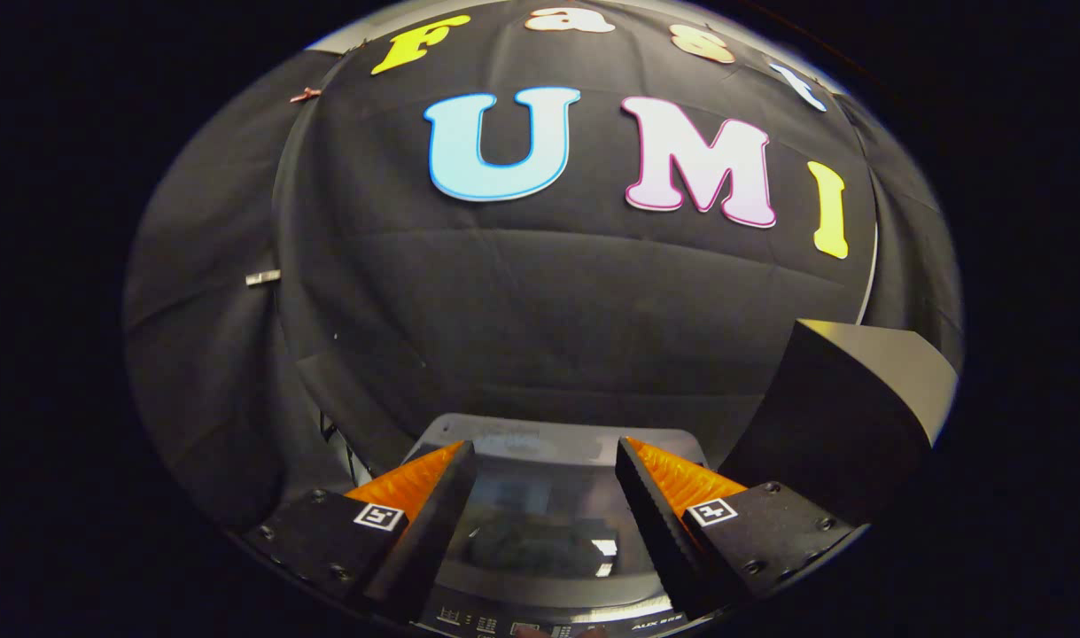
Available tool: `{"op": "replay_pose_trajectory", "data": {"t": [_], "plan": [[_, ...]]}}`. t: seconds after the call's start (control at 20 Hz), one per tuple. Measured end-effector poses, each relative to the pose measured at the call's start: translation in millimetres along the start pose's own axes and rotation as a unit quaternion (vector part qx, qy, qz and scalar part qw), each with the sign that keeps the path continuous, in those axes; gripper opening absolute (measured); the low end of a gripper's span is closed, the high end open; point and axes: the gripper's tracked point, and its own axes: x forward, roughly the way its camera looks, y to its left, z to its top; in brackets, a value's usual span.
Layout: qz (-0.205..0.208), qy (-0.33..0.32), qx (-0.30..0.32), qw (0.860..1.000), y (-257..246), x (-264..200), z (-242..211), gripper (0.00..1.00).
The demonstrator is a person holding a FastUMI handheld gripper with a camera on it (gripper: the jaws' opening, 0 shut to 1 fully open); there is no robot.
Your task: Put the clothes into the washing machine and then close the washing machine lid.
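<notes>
We held the gripper above the washing machine, aimed forward and tilted slightly downward, so that the booth's black cloth wall stood well beyond the fingertips. The two fingers were spread apart with nothing clamped between them. Each finger showed a black ribbed inner pad and an orange outer face, and each mount carried a small square marker.

The washing machine lay directly below and between the fingers. We saw its dark glossy lid in the gap between the pads, lying flat over the tub in the closed position. The lid reflected light, and a dim shape showed in or through it; we could not tell whether that shape was clothes or a reflection. The grey rear edge of the machine's top ran just ahead of the fingertips. The control panel with small printed marks sat at the near edge of the machine, under the base of the fingers.

To the right of the right finger, a dark box-like object with a pale upper face stood beside the machine, just apart from the finger mount.
</notes>
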Motion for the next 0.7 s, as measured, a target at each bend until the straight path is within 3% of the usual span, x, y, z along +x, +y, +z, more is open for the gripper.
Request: {"op": "replay_pose_trajectory", "data": {"t": [0.25,0.45,0.7], "plan": [[0.024,0.005,0.003,1.000,7.5,-18.5,-13.0,1.00],[0.034,-0.022,0.001,0.999,-5.9,-50.2,3.2,1.00],[0.002,-0.082,-0.004,0.997,-50.3,-99.3,43.3,1.00]]}}
